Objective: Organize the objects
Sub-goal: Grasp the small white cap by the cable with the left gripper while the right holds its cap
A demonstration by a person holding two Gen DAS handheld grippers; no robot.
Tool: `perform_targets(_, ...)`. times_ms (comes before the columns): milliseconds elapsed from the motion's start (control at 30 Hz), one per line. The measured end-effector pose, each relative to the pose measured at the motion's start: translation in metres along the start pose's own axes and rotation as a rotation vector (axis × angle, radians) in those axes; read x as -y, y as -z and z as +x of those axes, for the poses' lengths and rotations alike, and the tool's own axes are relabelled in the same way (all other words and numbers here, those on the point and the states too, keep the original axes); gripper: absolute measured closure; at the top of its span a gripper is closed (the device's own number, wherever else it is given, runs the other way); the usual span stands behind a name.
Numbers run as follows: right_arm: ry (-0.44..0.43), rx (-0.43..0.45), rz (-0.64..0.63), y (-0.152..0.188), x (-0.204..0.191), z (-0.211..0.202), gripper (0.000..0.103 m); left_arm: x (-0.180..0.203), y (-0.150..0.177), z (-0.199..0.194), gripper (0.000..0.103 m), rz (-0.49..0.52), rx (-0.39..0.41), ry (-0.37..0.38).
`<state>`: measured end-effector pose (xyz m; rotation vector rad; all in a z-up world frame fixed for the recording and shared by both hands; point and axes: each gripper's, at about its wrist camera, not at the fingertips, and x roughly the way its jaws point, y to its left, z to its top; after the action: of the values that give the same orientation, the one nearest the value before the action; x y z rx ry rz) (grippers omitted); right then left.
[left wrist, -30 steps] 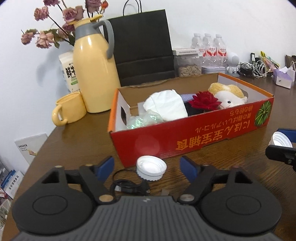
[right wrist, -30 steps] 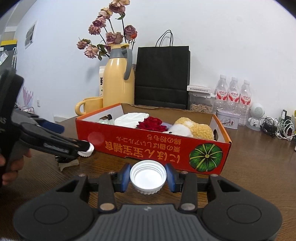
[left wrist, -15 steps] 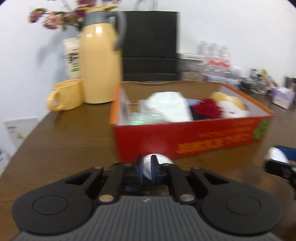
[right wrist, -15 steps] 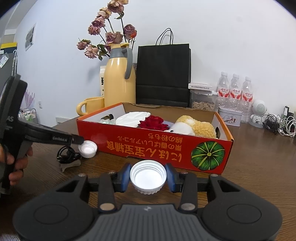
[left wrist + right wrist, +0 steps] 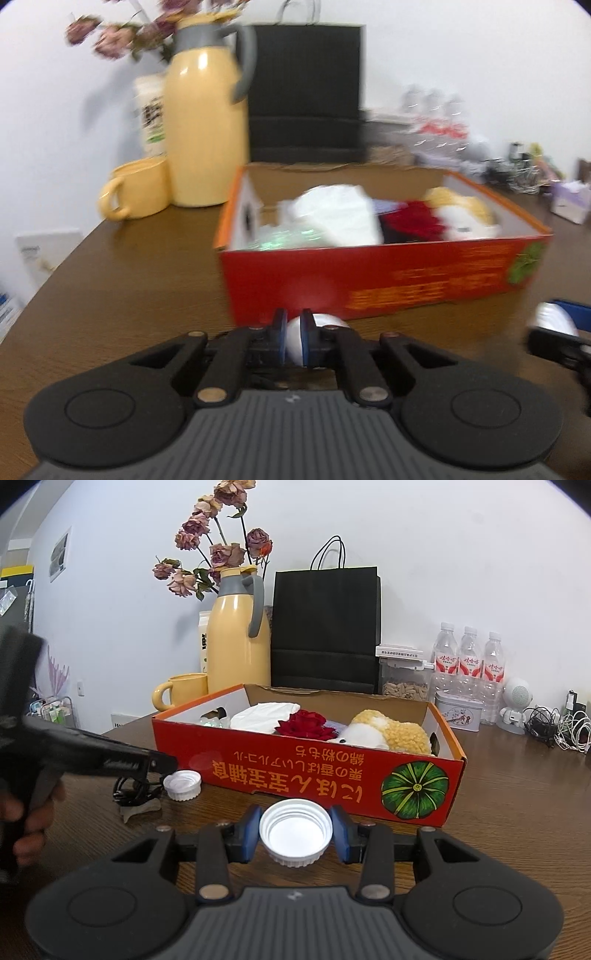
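At the left gripper [image 5: 293, 341]: clamped almost fully together on the side wall of the left cap [image 5: 327, 321], a sliver of white plastic pinched between the blue pads [image 5: 280, 334]. Blurred in its own view; from the right wrist view, seen coming in from 9 o'clock with the tips meeting that cap at its 10 o'clock edge. Resting low on the wooden table [image 5: 517, 812], open side up, just off the box's front left corner. Behind the handle, at 8 o'clock, a person's hand [image 5: 33, 830].

At the right gripper [image 5: 295, 829]: partly closed on the right cap [image 5: 294, 834], gripped by its rim between both pads, hollow side up, clear of the tabletop. Well apart from the left cap, at about its 4 o'clock in the right wrist view.

At 7 o'clock of the left cap, touching the table: a coiled black cable [image 5: 133, 794].

At 12 o'clock of the right cap, just beyond it: a red cardboard box [image 5: 295, 764] with a pumpkin print on the front. Inside, from 9 to 3 o'clock: a white bundle [image 5: 264, 716], a red flower [image 5: 306, 725], a yellow-and-white plush toy [image 5: 388, 734].

Behind the box, at 11 o'clock: a yellow mug [image 5: 184, 692] beside a tall yellow jug [image 5: 238, 642], with dried roses [image 5: 218, 554] above. At 12 o'clock: a black paper bag [image 5: 327, 627]. At 2 o'clock: three water bottles [image 5: 469, 657].
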<state>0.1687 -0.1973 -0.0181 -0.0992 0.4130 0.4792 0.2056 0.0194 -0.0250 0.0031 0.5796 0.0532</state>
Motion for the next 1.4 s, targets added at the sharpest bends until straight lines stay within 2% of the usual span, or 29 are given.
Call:
perform_targets(133, 0.000, -0.001, 0.000, 0.000, 0.000, 0.000, 0.064, -0.001, 0.003, 0.007, 0.096, 0.029, -0.041, 0.002)
perform_targets(200, 0.000, 0.000, 0.000, 0.000, 0.000, 0.000, 0.064, 0.005, 0.008, 0.010, 0.099, 0.061, -0.081, 0.036)
perform_targets(267, 0.001, 0.000, 0.001, 0.000, 0.000, 0.000, 0.064, 0.013, 0.012, 0.005, 0.099, 0.098, -0.075, 0.049)
perform_targets(333, 0.001, -0.001, 0.001, 0.000, 0.000, 0.000, 0.064, 0.015, 0.014, 0.002, 0.099, 0.097, -0.074, 0.116)
perform_targets(633, 0.000, -0.001, 0.001, 0.000, 0.000, 0.000, 0.064, 0.014, 0.016, -0.014, 0.096, 0.082, -0.031, 0.127)
perform_targets(700, -0.001, -0.002, 0.001, 0.000, 0.000, 0.000, 0.064, 0.016, 0.017, -0.018, 0.081, 0.088, -0.032, 0.149)
perform_targets(733, -0.002, -0.003, 0.001, 0.000, 0.000, 0.000, 0.064, 0.016, 0.016, -0.019, 0.059, 0.091, -0.031, 0.154)
perform_targets(767, -0.003, -0.003, 0.001, 0.000, -0.001, -0.001, 0.064, 0.018, 0.017, -0.022, 0.044, 0.100, -0.018, 0.156)
perform_targets(800, -0.003, -0.003, 0.001, 0.000, -0.001, -0.001, 0.064, 0.020, 0.016, -0.024, 0.043, 0.112, -0.008, 0.156)
perform_targets(1000, -0.003, -0.002, 0.001, 0.000, 0.000, -0.001, 0.064, 0.032, 0.008, -0.005, 0.044, 0.129, -0.040, 0.158)
perform_targets(1033, -0.003, -0.003, 0.001, 0.000, 0.000, -0.001, 0.064, 0.033, 0.007, 0.001, 0.050, 0.128, -0.055, 0.156)
perform_targets(1067, -0.003, -0.002, 0.001, 0.000, 0.000, -0.001, 0.064, 0.034, 0.007, 0.007, 0.066, 0.124, -0.073, 0.154)
perform_targets(1133, -0.003, -0.002, 0.001, 0.000, 0.000, -0.001, 0.064, 0.032, 0.009, 0.006, 0.068, 0.115, -0.072, 0.164)
perform_targets(1233, -0.005, -0.002, 0.000, 0.000, 0.000, -0.001, 0.064, 0.031, 0.009, -0.006, 0.067, 0.112, -0.016, 0.163)
perform_targets(1400, -0.006, -0.003, -0.003, -0.001, -0.001, 0.000, 0.064, 0.032, 0.006, -0.023, 0.067, 0.096, 0.024, 0.189)
